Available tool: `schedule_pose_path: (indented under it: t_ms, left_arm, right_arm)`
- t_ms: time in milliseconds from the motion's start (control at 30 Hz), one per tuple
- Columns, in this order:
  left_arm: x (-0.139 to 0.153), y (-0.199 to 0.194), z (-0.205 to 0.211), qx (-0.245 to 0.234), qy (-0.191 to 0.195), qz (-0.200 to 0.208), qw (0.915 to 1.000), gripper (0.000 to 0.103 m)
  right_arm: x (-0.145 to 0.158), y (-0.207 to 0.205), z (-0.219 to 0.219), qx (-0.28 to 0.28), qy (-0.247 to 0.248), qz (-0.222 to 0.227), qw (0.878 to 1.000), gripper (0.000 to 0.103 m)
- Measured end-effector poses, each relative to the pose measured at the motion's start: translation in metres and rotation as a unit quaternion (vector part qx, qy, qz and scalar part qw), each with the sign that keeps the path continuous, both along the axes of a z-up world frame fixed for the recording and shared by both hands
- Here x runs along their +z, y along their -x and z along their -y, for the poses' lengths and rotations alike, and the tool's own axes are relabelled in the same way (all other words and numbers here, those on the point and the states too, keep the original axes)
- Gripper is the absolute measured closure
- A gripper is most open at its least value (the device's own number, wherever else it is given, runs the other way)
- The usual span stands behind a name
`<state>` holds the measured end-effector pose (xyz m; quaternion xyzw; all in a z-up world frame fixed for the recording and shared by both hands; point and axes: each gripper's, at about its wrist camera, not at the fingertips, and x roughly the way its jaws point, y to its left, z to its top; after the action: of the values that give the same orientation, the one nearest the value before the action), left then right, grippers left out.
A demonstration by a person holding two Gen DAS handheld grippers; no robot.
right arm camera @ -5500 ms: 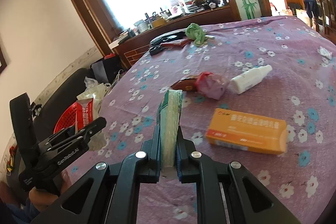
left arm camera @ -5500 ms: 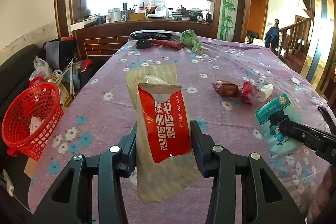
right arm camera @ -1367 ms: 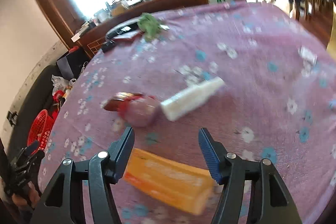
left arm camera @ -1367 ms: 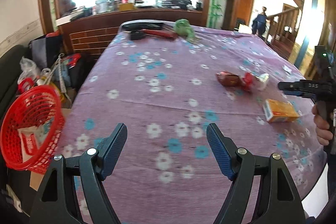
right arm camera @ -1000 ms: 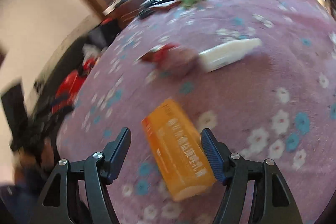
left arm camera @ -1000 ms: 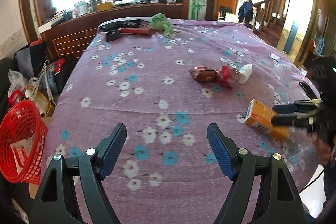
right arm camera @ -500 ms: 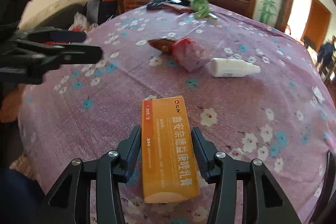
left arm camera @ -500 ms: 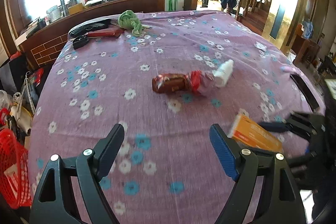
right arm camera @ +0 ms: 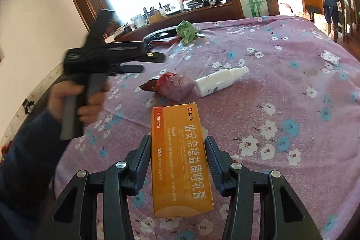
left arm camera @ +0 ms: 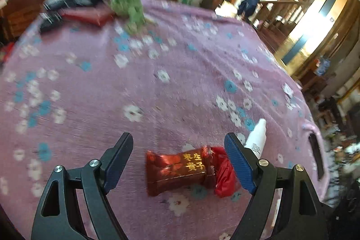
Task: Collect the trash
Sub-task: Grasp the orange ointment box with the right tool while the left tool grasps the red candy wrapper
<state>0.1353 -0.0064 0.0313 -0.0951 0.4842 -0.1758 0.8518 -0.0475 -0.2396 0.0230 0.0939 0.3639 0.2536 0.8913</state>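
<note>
A dark red snack wrapper [left arm camera: 177, 170] with gold lettering lies on the purple flowered cloth [left arm camera: 157, 82]. It sits between the wide-apart fingers of my left gripper [left arm camera: 177, 141], which is open and touches nothing. A crumpled red wrapper [left arm camera: 225, 174] lies against its right end, and a white bottle [left arm camera: 256, 138] lies just past that. My right gripper [right arm camera: 177, 139] is shut on an orange medicine box [right arm camera: 180, 161], with its pads on the two long sides. From the right wrist view, the left gripper [right arm camera: 148, 62] hovers above the dark red wrapper [right arm camera: 149, 86], the crumpled wrapper [right arm camera: 175, 84] and the bottle [right arm camera: 221, 80].
A green cloth bundle [right arm camera: 185, 32], a flat red item [left arm camera: 90, 15] and black objects [left arm camera: 49, 19] lie at the table's far end. A small white packet [right arm camera: 330, 57] is near the right edge. A person [right arm camera: 330, 6] stands by the stairs beyond.
My left gripper swept across the table from the basket side and now straddles the dark red wrapper. My right gripper, open around the orange box a second ago, has shut on it.
</note>
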Motion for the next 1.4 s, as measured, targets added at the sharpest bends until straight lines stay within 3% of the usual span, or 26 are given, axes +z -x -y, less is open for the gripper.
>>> schedule_pose_path:
  t_ms: [67,200,300,400,533,700,933,1033,1067,1100,1400]
  left_arm:
    - [-0.012,0.000,0.004,-0.028,0.014,-0.029,0.9991,0.022]
    - [-0.017,0.025,0.009,-0.080,0.022,-0.038,0.9958,0.022]
    - [-0.015,0.058,0.019,-0.123,0.008,-0.033,0.9919,0.022]
    - [-0.011,0.084,0.031,-0.158,-0.031,-0.008,0.9869,0.021]
    - [0.006,0.088,0.031,-0.133,-0.060,0.034,0.9887,0.021]
    - [0.008,0.086,0.032,-0.122,-0.040,0.012,0.9917,0.021]
    - [-0.001,0.109,0.066,-0.133,-0.053,0.025,0.9893,0.022]
    - [-0.010,0.114,0.084,-0.133,-0.093,0.036,0.9861,0.036]
    - [-0.013,0.114,0.087,-0.130,-0.100,0.034,0.9858,0.051]
    - [-0.016,0.114,0.088,-0.126,-0.107,0.031,0.9858,0.056]
    - [-0.009,0.130,0.067,-0.067,-0.112,0.068,0.9891,0.062]
  right_arm:
    - [0.000,-0.001,0.003,0.000,-0.011,-0.004,1.000,0.051]
    - [-0.001,-0.003,0.008,0.000,-0.026,-0.006,1.000,0.051]
    - [0.000,-0.001,0.007,0.001,-0.028,-0.002,1.000,0.051]
    - [-0.001,0.000,0.009,0.002,-0.034,0.000,0.999,0.051]
    - [-0.001,-0.001,0.012,-0.003,-0.043,-0.001,0.999,0.051]
    - [-0.001,-0.003,0.022,-0.023,-0.062,-0.004,0.998,0.051]
    - [-0.002,-0.004,0.031,-0.047,-0.080,-0.005,0.996,0.051]
    - [-0.001,-0.003,0.031,-0.051,-0.079,-0.001,0.996,0.051]
    - [0.000,-0.003,0.032,-0.055,-0.079,0.000,0.995,0.051]
    - [0.000,-0.002,0.032,-0.054,-0.081,0.000,0.995,0.051]
    - [0.002,0.002,0.030,-0.058,-0.065,0.010,0.996,0.051]
